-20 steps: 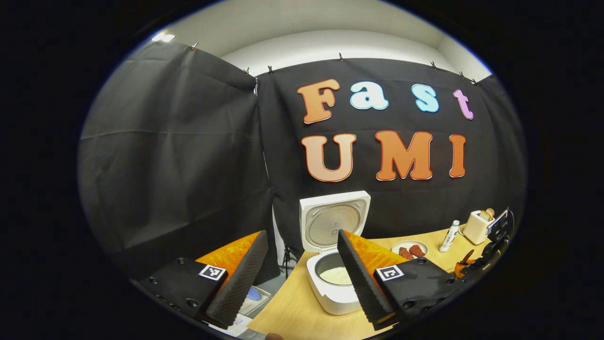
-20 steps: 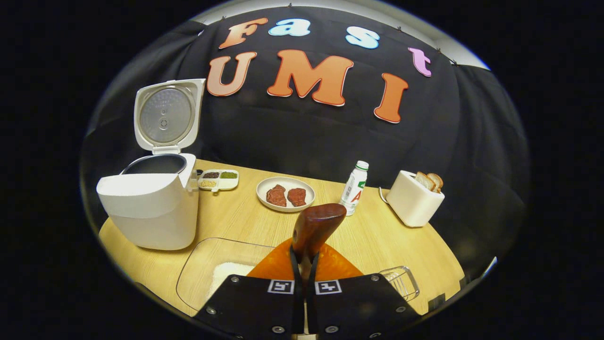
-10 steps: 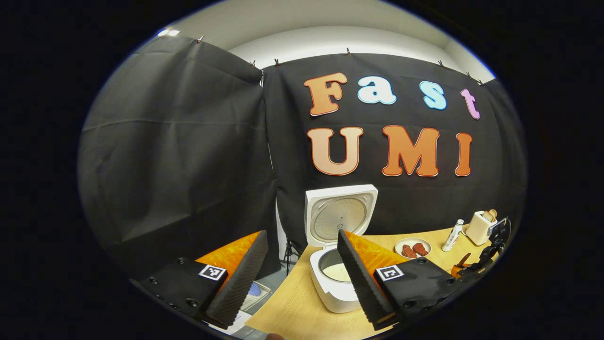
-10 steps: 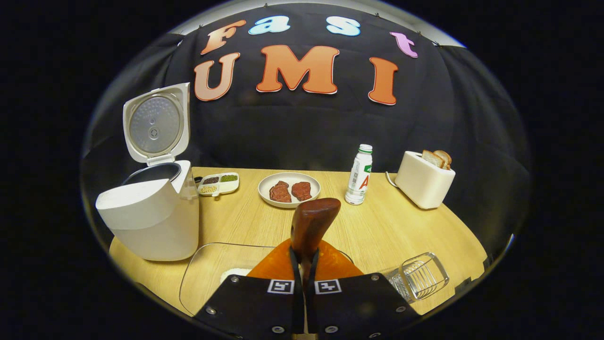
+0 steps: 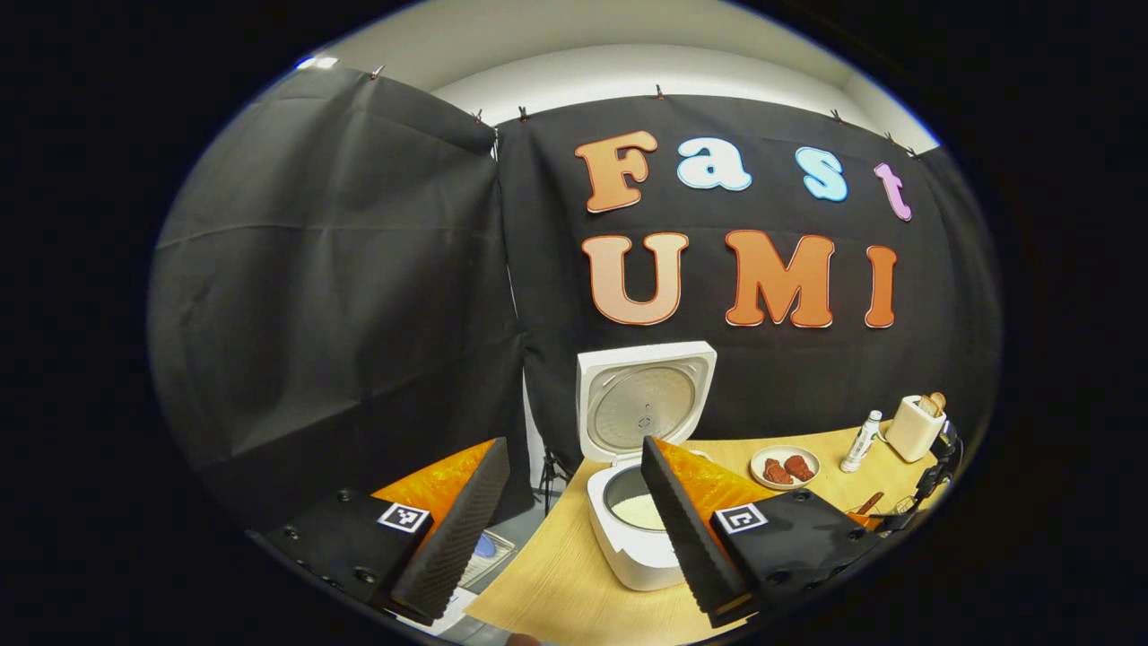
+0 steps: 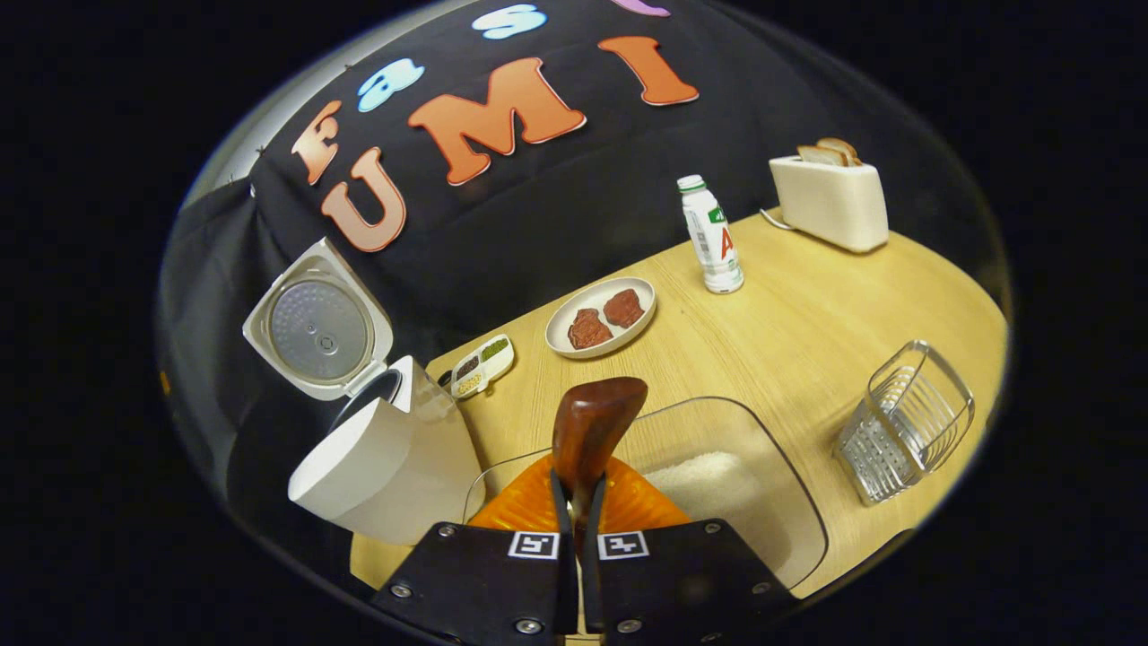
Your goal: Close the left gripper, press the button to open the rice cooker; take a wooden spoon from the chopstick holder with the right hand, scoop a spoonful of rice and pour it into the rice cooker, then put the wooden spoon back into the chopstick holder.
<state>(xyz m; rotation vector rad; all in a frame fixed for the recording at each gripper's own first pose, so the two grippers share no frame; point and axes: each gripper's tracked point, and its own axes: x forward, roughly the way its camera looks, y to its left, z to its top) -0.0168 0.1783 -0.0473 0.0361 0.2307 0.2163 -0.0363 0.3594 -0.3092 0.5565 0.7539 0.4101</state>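
Right gripper (image 6: 578,529) clamped on wooden spoon (image 6: 592,431), bowl pointing forward above glass dish (image 6: 789,502) of rice. Ahead-left: rice cooker (image 6: 377,467), lid up. Ahead-right: wire chopstick holder (image 6: 906,422). Farther: plate (image 6: 574,336), bottle (image 6: 713,235), toaster (image 6: 830,197). Left gripper (image 5: 574,525) held open, clear of cooker; rice inside pot visible from there.

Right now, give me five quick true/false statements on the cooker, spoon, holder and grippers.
1. The rice cooker lid is shut. False: it stands open.
2. The right gripper is shut on the wooden spoon. True.
3. The left gripper is shut. False: its fingers are apart.
4. The wire holder holds the spoon. False: the gripper does.
5. White rice lies in the cooker's pot. True.
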